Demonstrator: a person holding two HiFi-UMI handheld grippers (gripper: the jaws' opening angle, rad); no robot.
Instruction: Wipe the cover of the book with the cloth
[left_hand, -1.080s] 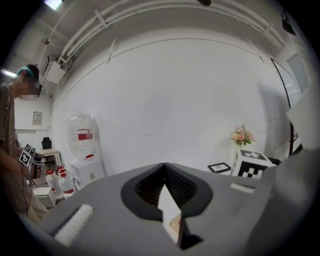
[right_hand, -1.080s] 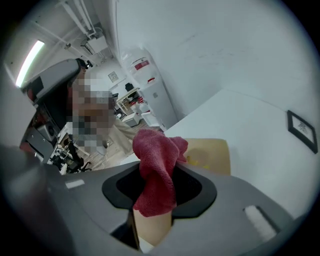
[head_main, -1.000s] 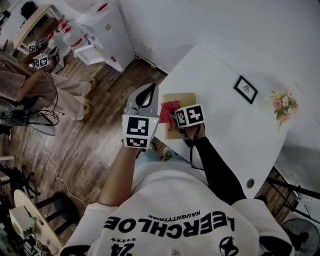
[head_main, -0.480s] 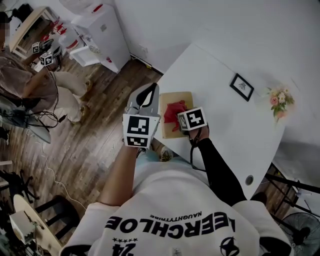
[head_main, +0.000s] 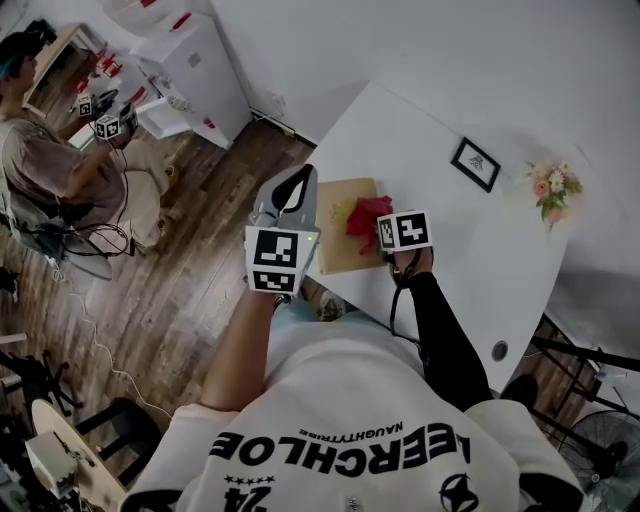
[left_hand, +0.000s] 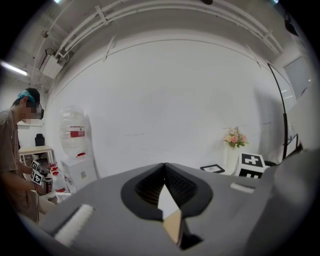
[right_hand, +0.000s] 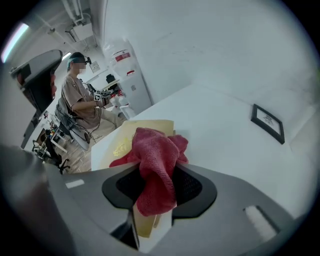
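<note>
A tan book (head_main: 335, 248) lies near the left edge of the white table (head_main: 470, 255). My right gripper (head_main: 380, 228) is shut on a bunched red cloth (head_main: 366, 214), which rests on the right part of the book's cover. In the right gripper view the cloth (right_hand: 157, 160) hangs between the jaws of the right gripper (right_hand: 155, 187), over the book (right_hand: 125, 134). My left gripper (head_main: 298, 182) hovers at the book's left edge, above the table's rim. Its jaws meet at the tip, left gripper (left_hand: 164, 169), with nothing held. A sliver of the book (left_hand: 173, 228) shows below it.
A small black picture frame (head_main: 475, 163) and a bunch of flowers (head_main: 552, 187) stand at the table's far right. A seated person (head_main: 50, 160) with another pair of grippers is on the wooden floor to the left. A white cabinet (head_main: 195, 65) stands against the wall.
My right gripper has dragged the red cloth across the cover, from its left part to its right part. The left gripper has stayed where it was.
</note>
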